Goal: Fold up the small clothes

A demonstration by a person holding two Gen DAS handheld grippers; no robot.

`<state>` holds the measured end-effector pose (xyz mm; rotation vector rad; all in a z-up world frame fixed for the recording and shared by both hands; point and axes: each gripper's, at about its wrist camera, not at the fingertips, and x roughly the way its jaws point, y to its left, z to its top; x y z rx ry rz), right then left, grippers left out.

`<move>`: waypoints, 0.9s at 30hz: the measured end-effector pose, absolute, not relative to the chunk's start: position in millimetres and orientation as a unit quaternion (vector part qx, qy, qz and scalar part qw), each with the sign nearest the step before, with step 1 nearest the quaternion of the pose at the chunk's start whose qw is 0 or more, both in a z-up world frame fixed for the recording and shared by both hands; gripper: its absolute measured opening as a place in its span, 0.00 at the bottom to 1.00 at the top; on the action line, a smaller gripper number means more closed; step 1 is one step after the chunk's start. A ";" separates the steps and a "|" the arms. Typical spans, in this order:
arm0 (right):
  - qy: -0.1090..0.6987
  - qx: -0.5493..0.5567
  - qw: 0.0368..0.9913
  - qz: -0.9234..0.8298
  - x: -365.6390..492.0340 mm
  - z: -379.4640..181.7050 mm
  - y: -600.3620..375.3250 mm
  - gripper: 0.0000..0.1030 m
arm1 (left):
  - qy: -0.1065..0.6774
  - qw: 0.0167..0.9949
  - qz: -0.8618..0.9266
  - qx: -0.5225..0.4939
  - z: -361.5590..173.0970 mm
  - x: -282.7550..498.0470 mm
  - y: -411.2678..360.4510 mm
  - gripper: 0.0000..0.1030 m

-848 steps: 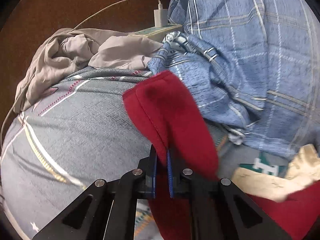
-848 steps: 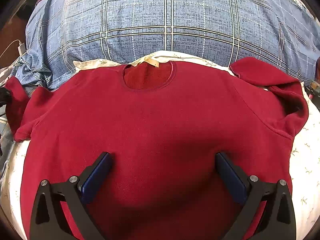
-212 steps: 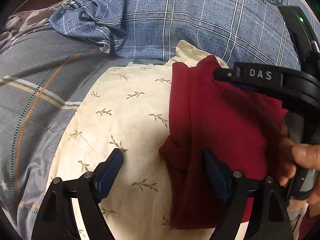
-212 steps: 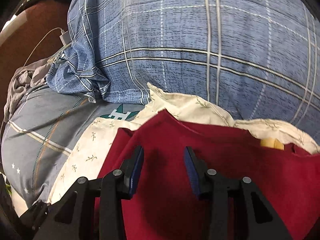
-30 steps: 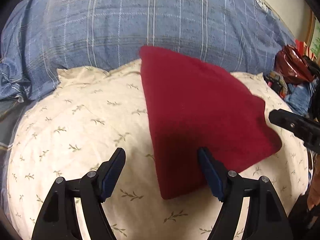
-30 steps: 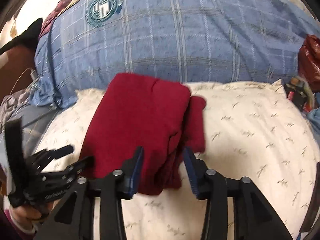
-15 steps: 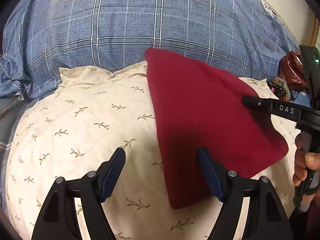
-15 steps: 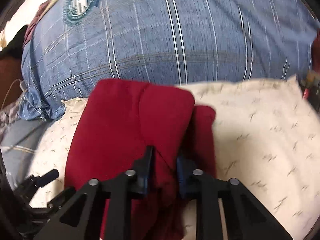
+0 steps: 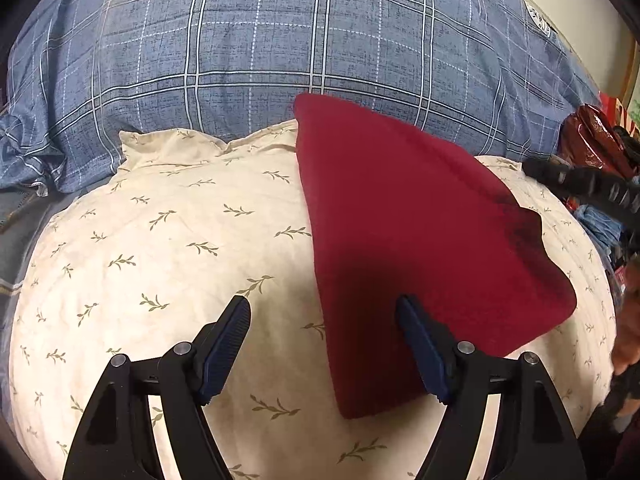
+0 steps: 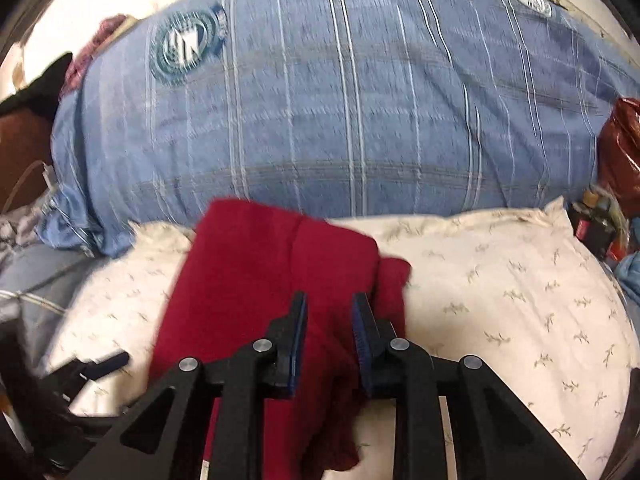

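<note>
A dark red top [image 9: 408,224] lies folded into a compact shape on a cream pillow with leaf print [image 9: 160,240]. My left gripper [image 9: 324,312] is open and empty, its right finger over the top's near edge. In the right wrist view the folded top [image 10: 260,280] lies under my right gripper [image 10: 329,312], whose jaws stand a narrow gap apart over the cloth without holding it; this view is blurred. The right gripper's black body [image 9: 580,188] shows at the right edge of the left wrist view.
A blue plaid duvet [image 9: 300,40] is heaped behind the pillow. A shiny red bag [image 9: 588,140] and small clutter [image 10: 596,224] lie at the right. Grey bedding and a white charger cable [image 10: 36,176] are at the left.
My right gripper has opened off the red top and pulled back and up from it. The left gripper has barely moved and stays open.
</note>
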<state>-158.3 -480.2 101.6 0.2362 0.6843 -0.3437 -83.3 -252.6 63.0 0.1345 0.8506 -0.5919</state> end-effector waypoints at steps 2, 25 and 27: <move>0.334 0.113 0.923 -0.153 -150.1 103.9 -477.3 0.24 | 0.406 0.867 -0.283 0.064 63.0 -83.5 -252.6 0.73; 0.381 0.115 0.903 -0.161 -144.2 52.0 -494.0 0.47 | 0.414 0.852 -0.320 0.002 66.5 -71.2 -241.5 0.76; 0.383 0.116 0.901 -0.168 -149.0 51.1 -497.4 0.63 | 0.419 0.848 -0.324 -0.011 65.1 -66.7 -238.6 0.76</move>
